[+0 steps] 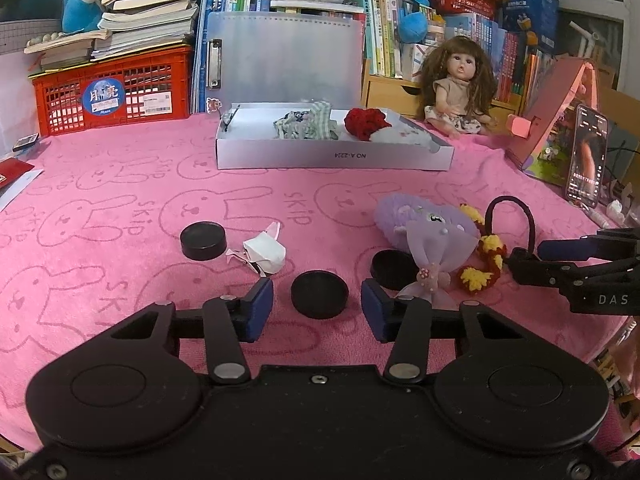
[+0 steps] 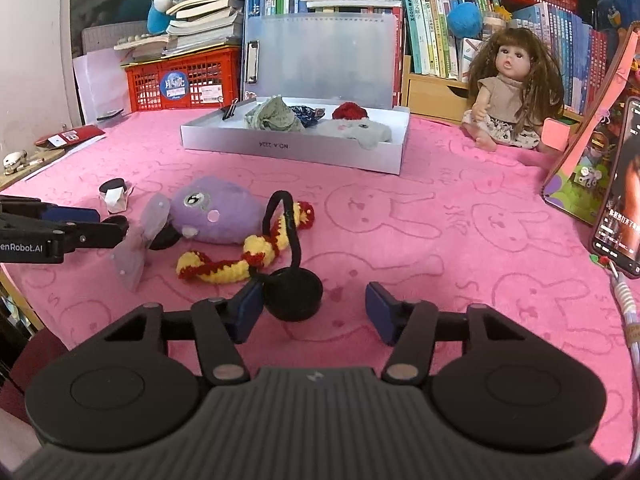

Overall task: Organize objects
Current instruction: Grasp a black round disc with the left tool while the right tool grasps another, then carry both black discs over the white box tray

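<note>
My left gripper (image 1: 317, 307) is open with a black round lid (image 1: 319, 294) lying on the pink cloth between its fingertips. Two more black lids (image 1: 203, 240) (image 1: 390, 269) lie nearby, beside a crumpled white paper (image 1: 264, 254). A purple plush fish (image 2: 218, 212), a yellow-red crocheted cord (image 2: 248, 258) and a black loop band (image 2: 286, 232) lie mid-table. My right gripper (image 2: 314, 308) is open, its left finger beside a black lid (image 2: 292, 294). The open white box (image 2: 296, 148) at the back holds cloth items and a red crocheted piece (image 2: 349, 112).
A doll (image 2: 508, 96) sits at the back right. A phone (image 2: 618, 192) leans against a pink toy house (image 2: 588, 148) on the right. A red crate (image 1: 112, 94) with stacked books stands back left; bookshelves and plush toys line the back.
</note>
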Demonstrator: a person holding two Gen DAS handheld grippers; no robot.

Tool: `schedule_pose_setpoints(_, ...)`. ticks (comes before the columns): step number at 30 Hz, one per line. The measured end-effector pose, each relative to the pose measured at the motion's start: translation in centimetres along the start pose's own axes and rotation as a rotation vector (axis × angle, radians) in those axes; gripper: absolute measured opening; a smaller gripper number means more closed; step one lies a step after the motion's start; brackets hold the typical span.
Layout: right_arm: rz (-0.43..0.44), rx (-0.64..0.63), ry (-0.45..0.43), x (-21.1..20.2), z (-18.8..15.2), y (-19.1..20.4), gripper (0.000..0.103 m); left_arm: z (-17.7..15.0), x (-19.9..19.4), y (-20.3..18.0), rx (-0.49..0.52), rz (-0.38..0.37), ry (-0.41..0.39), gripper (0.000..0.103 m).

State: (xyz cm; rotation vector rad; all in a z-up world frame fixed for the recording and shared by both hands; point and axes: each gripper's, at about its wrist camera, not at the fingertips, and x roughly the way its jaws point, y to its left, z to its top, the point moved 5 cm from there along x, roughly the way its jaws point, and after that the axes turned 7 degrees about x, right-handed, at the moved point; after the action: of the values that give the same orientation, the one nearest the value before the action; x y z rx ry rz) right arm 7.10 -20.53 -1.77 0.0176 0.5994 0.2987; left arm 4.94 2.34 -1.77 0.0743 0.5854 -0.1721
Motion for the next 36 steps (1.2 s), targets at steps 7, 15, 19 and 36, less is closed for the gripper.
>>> schedule_pose_setpoints(7, -0.015, -0.006, -0.018, 0.0, 0.2, 0.4, 0.038, 0.1, 0.2, -0.3, 0.026, 0.018, -0.012, 0.044)
schedule_pose_setpoints(15, -0.022, 0.016, -0.011, -0.1, 0.2, -0.3, 0.038, 0.1, 0.4, -0.5, 0.044, 0.025, -0.015, 0.045)
schedule_pose_setpoints(19, -0.02, 0.012, -0.005, 0.0, 0.2, -0.2, 0.04, 0.1, 0.4, -0.5, 0.039, 0.027, -0.016, 0.044)
schedule_pose_setpoints(36, -0.031, 0.025, -0.049, -0.7, 1.1, -0.4, 0.037, 1.3, -0.4, -0.4, 0.017, 0.011, -0.057, 0.03)
